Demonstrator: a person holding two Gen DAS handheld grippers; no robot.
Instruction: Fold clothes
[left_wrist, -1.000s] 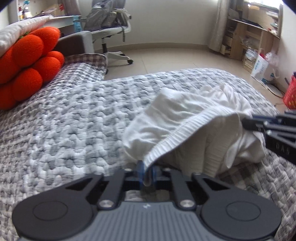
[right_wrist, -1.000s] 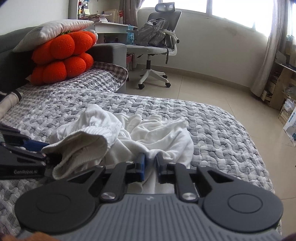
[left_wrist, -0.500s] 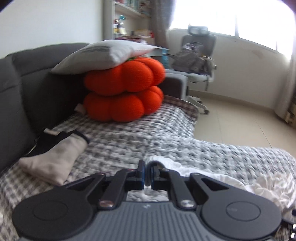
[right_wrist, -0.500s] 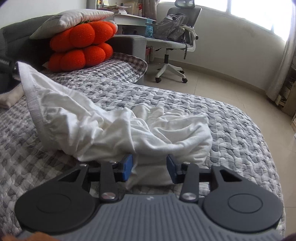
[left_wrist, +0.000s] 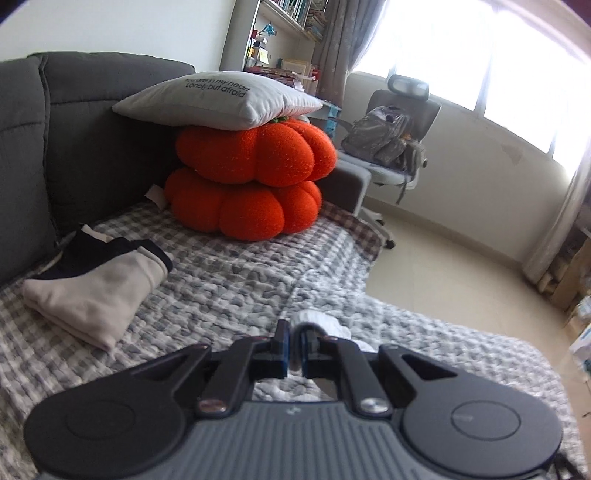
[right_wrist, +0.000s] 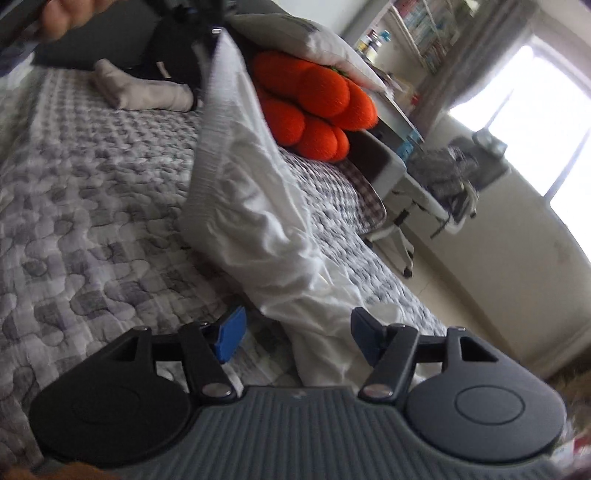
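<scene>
A white garment (right_wrist: 251, 206) with a ribbed hem hangs stretched from top left down to the quilted cover (right_wrist: 92, 206). My left gripper (right_wrist: 207, 29) holds its upper edge high, with a hand (right_wrist: 55, 18) behind it. In the left wrist view that gripper (left_wrist: 293, 347) is shut on a fold of the white cloth (left_wrist: 321, 321). My right gripper (right_wrist: 297, 332) is rolled to one side and its jaws are opening. The garment's lower end lies between the blue pads (right_wrist: 231, 332) without being pressed.
A folded beige and dark garment (left_wrist: 92, 291) lies by the grey sofa back (left_wrist: 74, 147). Two orange pumpkin cushions (left_wrist: 251, 177) under a grey pillow (left_wrist: 218, 99) stand behind it. An office chair with a backpack (left_wrist: 388, 136) stands on the floor beyond the cover's edge.
The left gripper has lifted the garment's hem up and swung toward the sofa. The right gripper's jaws have spread and let go of the cloth, and that gripper has rolled sideways.
</scene>
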